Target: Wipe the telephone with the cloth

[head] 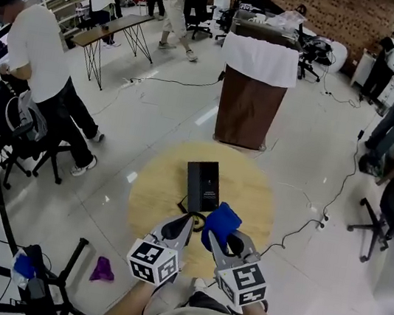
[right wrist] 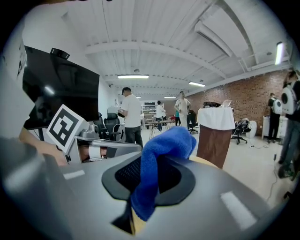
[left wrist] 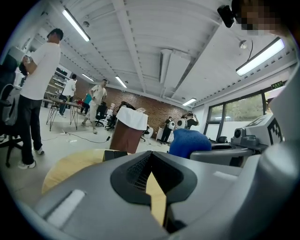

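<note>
A black telephone (head: 203, 185) lies near the middle of a round wooden table (head: 154, 191), its cord curling off the near end. A blue cloth (head: 221, 224) is bunched just short of the phone's near right corner, with my right gripper (head: 218, 237) shut on it. In the right gripper view the cloth (right wrist: 161, 159) sticks up from between the jaws. My left gripper (head: 187, 225) hovers beside it, shut and empty, just short of the phone. In the left gripper view the gripper (left wrist: 151, 158) has its jaws together, the cloth (left wrist: 188, 142) to the right and the phone's edge (left wrist: 115, 154) low on the left.
A brown podium (head: 249, 102) draped in white cloth stands beyond the table. Cables and a power strip (head: 323, 220) trail on the floor to the right. People and office chairs (head: 390, 211) ring the room. A purple object (head: 102, 270) lies on the floor at lower left.
</note>
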The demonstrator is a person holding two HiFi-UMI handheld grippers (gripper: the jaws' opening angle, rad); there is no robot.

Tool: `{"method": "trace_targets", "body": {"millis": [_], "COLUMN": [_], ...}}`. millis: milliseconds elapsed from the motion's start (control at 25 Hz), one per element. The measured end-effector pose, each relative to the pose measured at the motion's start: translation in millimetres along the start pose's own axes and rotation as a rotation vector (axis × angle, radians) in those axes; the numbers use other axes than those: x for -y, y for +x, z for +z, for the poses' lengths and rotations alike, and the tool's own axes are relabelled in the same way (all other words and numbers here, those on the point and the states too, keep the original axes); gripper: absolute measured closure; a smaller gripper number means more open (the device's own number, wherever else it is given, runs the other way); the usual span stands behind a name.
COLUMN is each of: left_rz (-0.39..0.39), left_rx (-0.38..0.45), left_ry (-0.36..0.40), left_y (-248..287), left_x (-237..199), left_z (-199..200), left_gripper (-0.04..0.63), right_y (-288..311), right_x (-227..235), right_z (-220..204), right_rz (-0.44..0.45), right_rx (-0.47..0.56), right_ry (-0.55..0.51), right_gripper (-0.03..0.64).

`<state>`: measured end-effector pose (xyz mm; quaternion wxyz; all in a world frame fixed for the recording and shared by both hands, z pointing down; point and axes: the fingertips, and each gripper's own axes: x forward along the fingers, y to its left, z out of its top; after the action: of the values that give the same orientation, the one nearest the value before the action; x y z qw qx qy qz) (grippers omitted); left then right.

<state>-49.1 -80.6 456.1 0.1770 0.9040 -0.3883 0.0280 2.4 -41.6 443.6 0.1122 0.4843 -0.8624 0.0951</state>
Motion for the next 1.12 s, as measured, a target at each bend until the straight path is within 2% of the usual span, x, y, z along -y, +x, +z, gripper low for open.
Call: {"method": "trace_targets", "body": {"millis": [280, 520, 840, 1120], "left_rz": [0.02, -0.004, -0.07, -0.128], "left_rx": [-0.056, -0.122, -0.192, -0.236], "left_ry": [-0.048, -0.105, -0.232, -0.375], "left_y": [36, 66, 99, 123], "left_x": [-34, -64, -105, -154], "left_z": [-14, -32, -69, -95], "left_gripper": [0.595, 0.559, 0.505, 0.464], "right_y": [27, 48, 67, 79], "right_x": [29, 51, 75, 88], "right_z": [-5, -12, -26, -41], "right_rz": [0.03, 0.052, 0.066, 0.078], "right_rx": [-0.021, -0.051, -0.095, -0.148], "right_ry": [0.017, 0.029, 0.045, 0.05], "right_gripper": [0.555, 0.555, 0.555, 0.555]}}
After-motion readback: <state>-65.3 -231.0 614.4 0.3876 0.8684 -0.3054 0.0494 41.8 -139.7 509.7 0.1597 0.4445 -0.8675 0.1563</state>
